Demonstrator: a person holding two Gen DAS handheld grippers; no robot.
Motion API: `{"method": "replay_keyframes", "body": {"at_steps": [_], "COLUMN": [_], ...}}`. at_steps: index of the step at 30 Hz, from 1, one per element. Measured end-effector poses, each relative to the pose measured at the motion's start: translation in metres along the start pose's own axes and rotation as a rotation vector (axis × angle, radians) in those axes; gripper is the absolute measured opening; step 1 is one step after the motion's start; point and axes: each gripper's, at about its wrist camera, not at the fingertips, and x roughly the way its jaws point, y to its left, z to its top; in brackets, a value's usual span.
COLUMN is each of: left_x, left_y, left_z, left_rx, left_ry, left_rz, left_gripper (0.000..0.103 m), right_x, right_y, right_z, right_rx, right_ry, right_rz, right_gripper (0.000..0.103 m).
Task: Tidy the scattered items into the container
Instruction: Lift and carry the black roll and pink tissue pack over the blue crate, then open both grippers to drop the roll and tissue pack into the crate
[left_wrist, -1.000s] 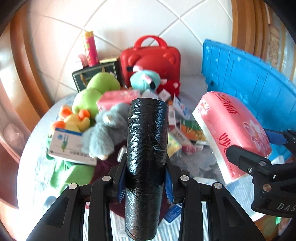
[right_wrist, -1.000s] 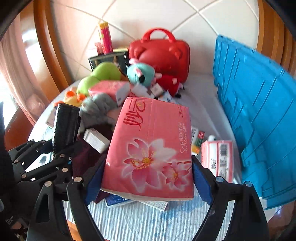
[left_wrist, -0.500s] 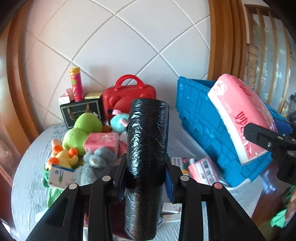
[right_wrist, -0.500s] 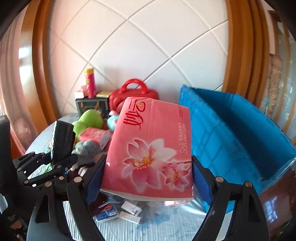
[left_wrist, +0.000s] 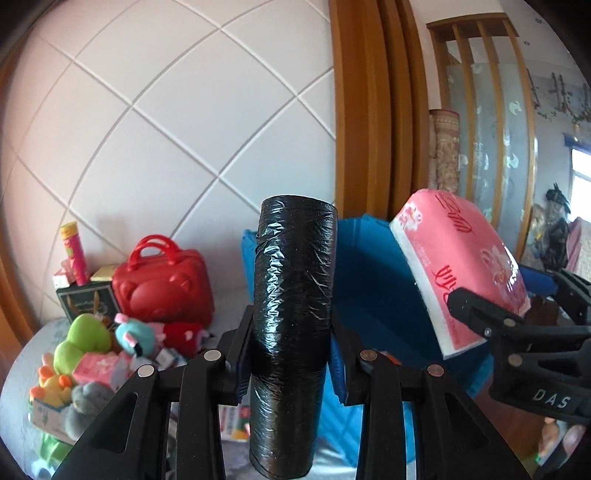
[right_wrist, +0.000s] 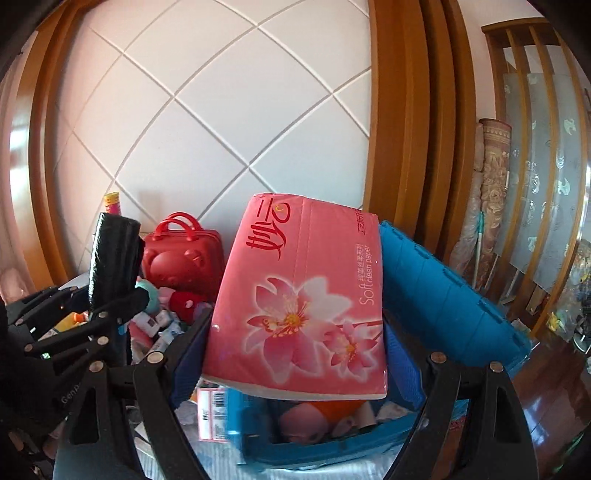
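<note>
My left gripper (left_wrist: 291, 354) is shut on a black roll of bin bags (left_wrist: 293, 306), held upright in the air to the left of the blue crate (left_wrist: 373, 295). The roll also shows in the right wrist view (right_wrist: 112, 258). My right gripper (right_wrist: 295, 354) is shut on a pink pack of tissue paper (right_wrist: 303, 302), held above the open blue crate (right_wrist: 443, 295). The pack shows in the left wrist view (left_wrist: 458, 266) at the right. Some items lie on the crate's floor (right_wrist: 314, 421).
A red bear-faced case (left_wrist: 162, 288), a green plush (left_wrist: 81, 332), a grey plush (left_wrist: 86, 402), small boxes and a pink tube (left_wrist: 74, 251) crowd the round table's left side. The tiled wall and a wooden frame (left_wrist: 365, 110) stand behind.
Both grippers have risen and swung right with their loads, from low over the cluttered table to the level of the blue crate. The tissue pack now hangs over the crate's opening.
</note>
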Motion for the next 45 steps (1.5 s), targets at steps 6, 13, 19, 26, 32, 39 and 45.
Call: {"method": "replay_keyframes", "body": {"at_steps": [6, 13, 19, 26, 32, 39, 45], "left_x": [0.045, 0.086, 0.108, 0.120, 0.122, 0.116, 0.095], "left_y": [-0.079, -0.123, -0.130, -0.138, -0.136, -0.133, -0.123], "left_z": [0.023, 0.022, 0.021, 0.019, 0.017, 0.013, 0.000], "left_rx": [0.009, 0.036, 0.023, 0.030, 0.028, 0.023, 0.024], "left_ry": [0.050, 0.132, 0.185, 0.194, 0.188, 0.196, 0.191], "left_rz": [-0.026, 0.005, 0.027, 0.056, 0.058, 0.060, 0.086], "left_gripper": [0.033, 0.033, 0.033, 0.055, 0.073, 0.084, 0.089], "right_x": [0.035, 0.071, 0.096, 0.104, 0.103, 0.098, 0.087], "right_y": [-0.082, -0.131, -0.151, -0.159, -0.169, -0.174, -0.172], "right_z": [0.002, -0.007, -0.013, -0.017, -0.018, -0.020, -0.022], "right_rx": [0.015, 0.046, 0.058, 0.062, 0.079, 0.095, 0.103], "right_ry": [0.037, 0.081, 0.113, 0.136, 0.136, 0.136, 0.125], "right_rz": [-0.002, 0.020, 0.041, 0.014, -0.017, -0.031, -0.049], "right_gripper": [0.085, 0.085, 0.086, 0.091, 0.098, 0.102, 0.103]}}
